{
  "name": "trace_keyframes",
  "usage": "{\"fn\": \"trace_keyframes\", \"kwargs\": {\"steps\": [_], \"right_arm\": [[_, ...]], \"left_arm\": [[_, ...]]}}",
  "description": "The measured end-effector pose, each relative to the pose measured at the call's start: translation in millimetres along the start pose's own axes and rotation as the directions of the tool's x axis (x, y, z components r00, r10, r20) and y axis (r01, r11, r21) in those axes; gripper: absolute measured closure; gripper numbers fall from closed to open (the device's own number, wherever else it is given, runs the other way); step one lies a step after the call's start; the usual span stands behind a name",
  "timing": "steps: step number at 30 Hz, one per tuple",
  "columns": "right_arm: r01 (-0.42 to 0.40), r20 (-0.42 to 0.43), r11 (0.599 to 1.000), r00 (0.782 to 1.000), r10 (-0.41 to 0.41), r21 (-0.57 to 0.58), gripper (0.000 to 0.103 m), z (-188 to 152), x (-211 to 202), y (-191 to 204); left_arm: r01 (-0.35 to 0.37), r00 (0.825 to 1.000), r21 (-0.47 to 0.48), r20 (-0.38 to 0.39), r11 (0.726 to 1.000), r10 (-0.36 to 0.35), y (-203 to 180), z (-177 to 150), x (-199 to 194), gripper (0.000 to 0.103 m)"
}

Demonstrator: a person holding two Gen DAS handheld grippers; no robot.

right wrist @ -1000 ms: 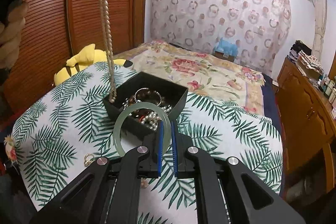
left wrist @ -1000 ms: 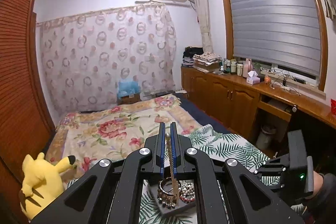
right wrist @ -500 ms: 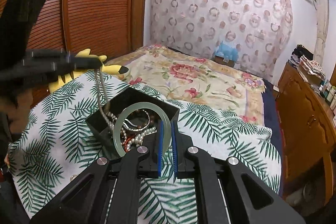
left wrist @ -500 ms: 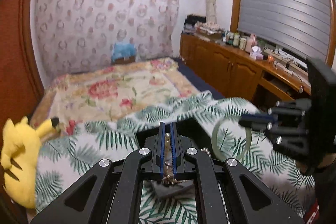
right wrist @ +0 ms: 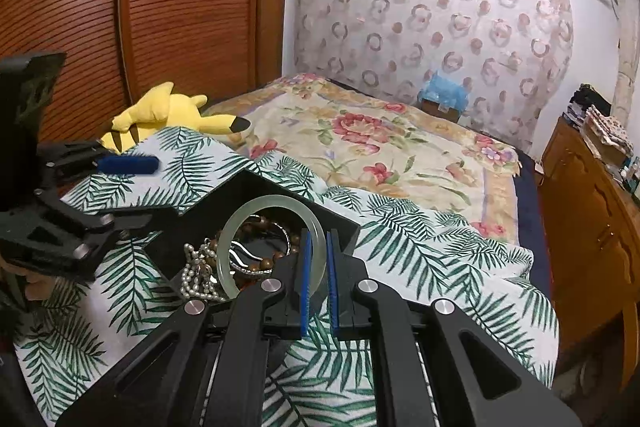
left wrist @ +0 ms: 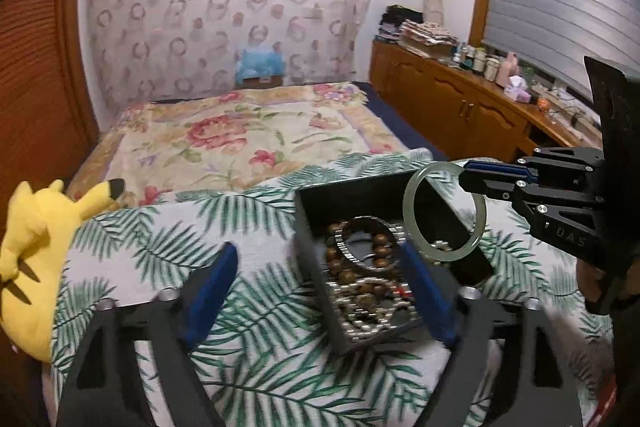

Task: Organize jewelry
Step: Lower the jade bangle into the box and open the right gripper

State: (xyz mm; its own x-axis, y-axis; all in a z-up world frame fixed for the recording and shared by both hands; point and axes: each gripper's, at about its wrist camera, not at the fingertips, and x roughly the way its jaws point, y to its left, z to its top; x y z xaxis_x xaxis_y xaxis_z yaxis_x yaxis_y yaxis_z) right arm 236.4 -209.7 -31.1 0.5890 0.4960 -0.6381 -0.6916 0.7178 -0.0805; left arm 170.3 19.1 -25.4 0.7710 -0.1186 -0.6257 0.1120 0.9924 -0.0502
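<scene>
A black jewelry box (left wrist: 316,203) (right wrist: 248,193) sits on the leaf-print cloth, holding brown bead bracelets (left wrist: 340,263), a silver bangle (left wrist: 362,227) and a pearl strand (right wrist: 196,273). My left gripper (left wrist: 320,267) is open and empty, its blue pads straddling the box's near left part. My right gripper (right wrist: 317,247) is shut on a pale green jade bangle (right wrist: 240,227) (left wrist: 412,219) and holds it over the box. The right gripper shows in the left wrist view (left wrist: 464,177).
A yellow plush toy (left wrist: 36,251) (right wrist: 160,111) lies at the cloth's left edge. The floral bed cover (left wrist: 240,135) stretches behind. A wooden cabinet (left wrist: 460,107) with bottles runs along the right. A wooden wardrobe (right wrist: 160,7) stands on the left.
My left gripper lowered the pearl strand into the box, opened and let it go. My right gripper carried the jade bangle closer over the box.
</scene>
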Motion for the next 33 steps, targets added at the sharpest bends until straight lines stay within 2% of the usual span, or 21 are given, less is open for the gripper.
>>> {"fn": "trace_keyframes", "kwargs": {"steps": [1, 3, 9, 22, 23, 24, 25, 33], "right_arm": [[-0.002, -0.004, 1.0, 1.0, 0.002, -0.002, 0.094, 0.4, 3.3, 2.6], [-0.008, -0.016, 1.0, 1.0, 0.008, -0.006, 0.094, 1.2, 11.0, 6.1], [-0.02, -0.04, 1.0, 0.999, 0.02, -0.011, 0.094, 2.2, 28.1, 11.0], [-0.034, -0.029, 0.999, 0.999, 0.033, -0.005, 0.093, 6.9, 30.8, 11.3], [-0.037, -0.019, 0.999, 0.999, 0.037, -0.001, 0.086, 6.5, 27.4, 11.0], [-0.041, -0.011, 0.999, 0.999, 0.041, 0.003, 0.074, 5.8, 24.1, 11.1], [-0.043, -0.001, 0.999, 0.999, 0.043, 0.008, 0.069, 5.4, 20.4, 11.2], [-0.037, 0.038, 0.999, 0.999, 0.036, 0.026, 0.068, -11.4, -20.5, 16.0]], "left_arm": [[-0.004, 1.0, -0.003, -0.005, 1.0, 0.004, 1.9, -1.1, 0.8, 0.021], [-0.004, 1.0, -0.02, -0.02, 1.0, 0.004, 7.7, -3.5, 3.2, 0.014], [-0.019, 0.999, -0.042, -0.04, 0.999, 0.018, 17.4, -10.8, 6.1, 0.01], [-0.047, 0.997, -0.039, -0.062, 0.998, 0.044, 19.4, -22.3, 3.0, 0.009], [-0.048, 0.997, -0.038, -0.062, 0.998, 0.045, 18.9, -23.4, 1.3, 0.009], [-0.048, 0.997, -0.038, -0.062, 0.998, 0.046, 18.4, -24.1, 0.3, 0.009], [-0.05, 0.997, -0.036, -0.064, 0.998, 0.047, 17.4, -25.7, -1.7, 0.009], [-0.049, 0.997, -0.026, -0.067, 0.998, 0.047, 6.7, -40.1, -22.7, 0.009]]}}
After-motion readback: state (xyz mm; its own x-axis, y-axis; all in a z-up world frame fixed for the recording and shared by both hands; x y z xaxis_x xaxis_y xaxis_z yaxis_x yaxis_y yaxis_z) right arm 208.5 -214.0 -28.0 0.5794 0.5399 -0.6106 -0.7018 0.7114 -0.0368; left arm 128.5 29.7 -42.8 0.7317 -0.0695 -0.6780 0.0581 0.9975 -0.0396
